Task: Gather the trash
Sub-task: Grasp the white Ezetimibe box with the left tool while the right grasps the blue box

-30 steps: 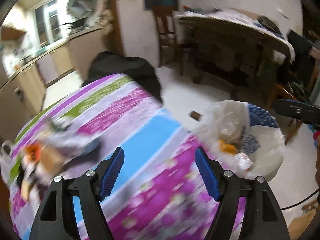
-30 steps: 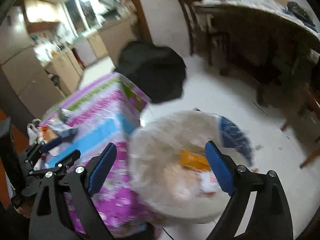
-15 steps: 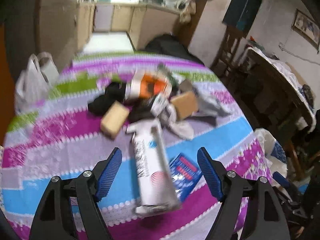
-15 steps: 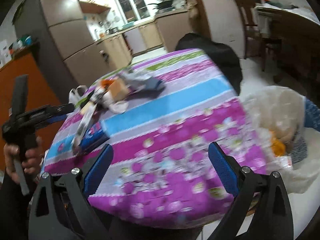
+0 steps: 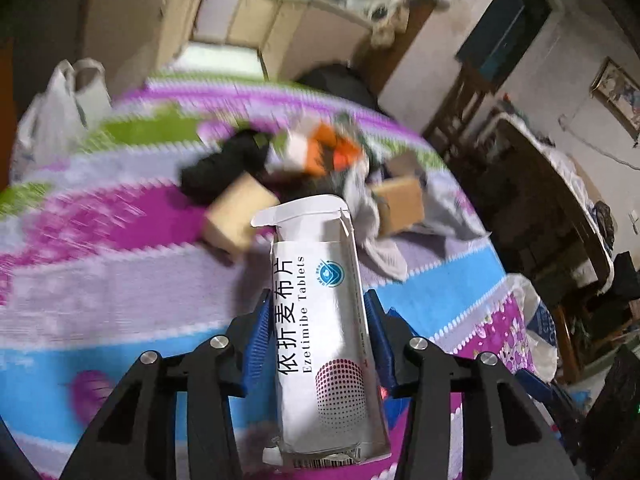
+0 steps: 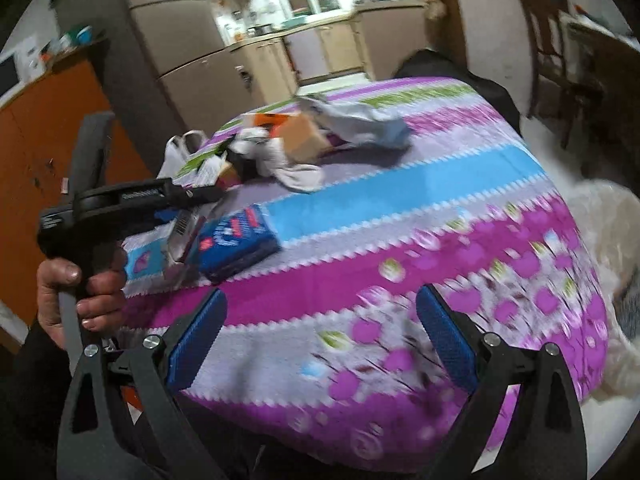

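The tablet box (image 5: 320, 332) is smooth white cardboard with a slight sheen, its end flap torn open. The left tongs (image 5: 316, 344) have matt black plastic arms, ribbed blue pads (image 5: 256, 336) and shiny metal screws. Printed cloth covers the surface (image 6: 440, 208).

Left gripper (image 5: 316, 344), lower centre of the left wrist view: 2 black angular arms with triangular cut-outs, each carrying 2 round silver screw heads; the jaws are lined with ribbed blue pads. Right gripper (image 6: 320, 336), bottom of the right wrist view: the same black arms, 2 silver screws per side, and blue ribbed rectangular pads. At the left of that view, the left hand (image 6: 76, 300) emerges from a dark sleeve; the black handle it grips bears small white lettering.
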{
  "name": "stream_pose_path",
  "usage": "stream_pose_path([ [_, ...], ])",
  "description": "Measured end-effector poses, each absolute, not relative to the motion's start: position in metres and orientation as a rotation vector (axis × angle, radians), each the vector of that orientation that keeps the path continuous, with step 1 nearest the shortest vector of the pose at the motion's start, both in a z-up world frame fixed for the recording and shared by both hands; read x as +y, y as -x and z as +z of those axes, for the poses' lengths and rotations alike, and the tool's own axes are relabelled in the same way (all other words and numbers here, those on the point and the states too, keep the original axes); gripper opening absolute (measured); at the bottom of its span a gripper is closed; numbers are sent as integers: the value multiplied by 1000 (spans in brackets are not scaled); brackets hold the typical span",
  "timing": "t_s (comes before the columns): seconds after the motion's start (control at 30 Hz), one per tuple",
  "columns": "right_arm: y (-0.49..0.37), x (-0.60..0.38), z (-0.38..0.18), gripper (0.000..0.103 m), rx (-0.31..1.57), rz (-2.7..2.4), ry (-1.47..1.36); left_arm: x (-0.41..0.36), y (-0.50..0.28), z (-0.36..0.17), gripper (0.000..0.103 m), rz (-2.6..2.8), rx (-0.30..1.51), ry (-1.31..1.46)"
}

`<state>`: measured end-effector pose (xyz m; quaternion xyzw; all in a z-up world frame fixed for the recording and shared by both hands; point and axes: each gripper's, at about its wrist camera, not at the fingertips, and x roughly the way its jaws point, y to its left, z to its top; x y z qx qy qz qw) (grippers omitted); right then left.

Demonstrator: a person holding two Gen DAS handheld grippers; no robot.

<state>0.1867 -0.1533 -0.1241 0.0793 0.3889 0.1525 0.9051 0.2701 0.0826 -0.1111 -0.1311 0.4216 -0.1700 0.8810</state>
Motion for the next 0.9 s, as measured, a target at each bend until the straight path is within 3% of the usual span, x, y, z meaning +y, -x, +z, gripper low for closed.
stream_pose_path([
  [0.37, -240, -74, -133, 89, 829, 313, -83, 169, -221, -87, 46, -117, 779, 294],
  [0.47, -259, -45, -131, 91, 780, 202, 6, 176, -220, -94, 46, -117, 799, 309],
  [0.57, -275, -23, -150, 95, 846, 98, 166, 174, -220, -99, 46, -142, 804, 319],
  [0.9, -204, -123, -129, 95, 863, -4, 129, 160, -213, -109, 47, -239, 798, 295],
])
